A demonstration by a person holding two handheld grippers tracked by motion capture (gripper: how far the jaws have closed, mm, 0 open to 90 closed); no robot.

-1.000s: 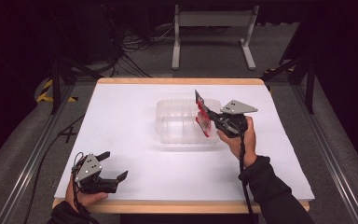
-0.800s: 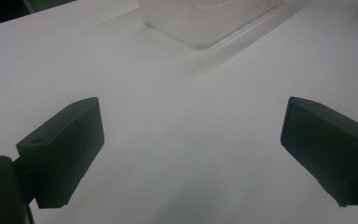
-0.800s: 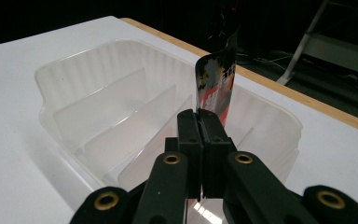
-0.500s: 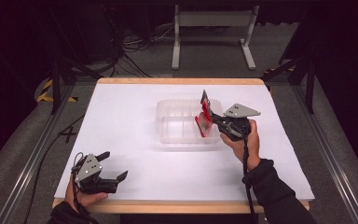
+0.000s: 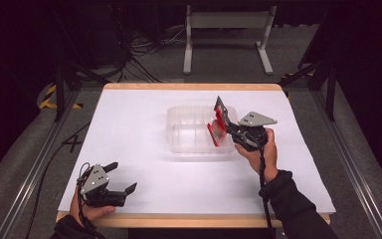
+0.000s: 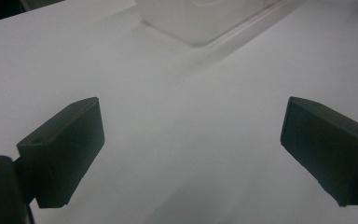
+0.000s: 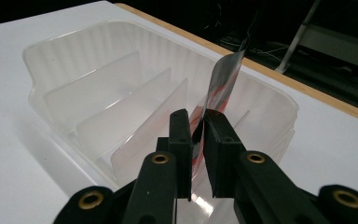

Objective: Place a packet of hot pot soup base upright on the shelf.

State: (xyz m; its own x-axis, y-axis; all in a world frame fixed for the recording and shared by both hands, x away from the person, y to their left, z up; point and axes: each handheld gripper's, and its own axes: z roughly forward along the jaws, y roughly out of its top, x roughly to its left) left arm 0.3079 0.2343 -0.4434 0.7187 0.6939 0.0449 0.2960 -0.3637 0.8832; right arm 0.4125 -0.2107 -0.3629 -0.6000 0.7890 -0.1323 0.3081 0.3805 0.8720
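Note:
A clear plastic tray (image 5: 179, 149) with thin dividers (image 7: 121, 126) sits at the middle of the white table. My right gripper (image 5: 225, 130) is shut on a flat red, white and dark packet (image 5: 218, 121), held upright over the tray's right end. In the right gripper view the packet (image 7: 223, 81) stands on edge between the pads (image 7: 181, 133), its lower part down in the end slot of the tray (image 7: 42, 46). My left gripper (image 5: 122, 178) rests open near the table's front left corner, with nothing between its jaws (image 6: 191, 140).
The white table (image 5: 129, 114) has a wooden edge (image 5: 189, 86). A corner of the tray (image 6: 200, 23) shows far ahead of the left gripper. Beyond the table stand a grey metal stand (image 5: 226, 35) and floor cables (image 5: 144, 50). Metal rails (image 5: 25, 169) run along both sides.
My right gripper has brought the packet lower into the tray's right end. The left gripper has stayed put.

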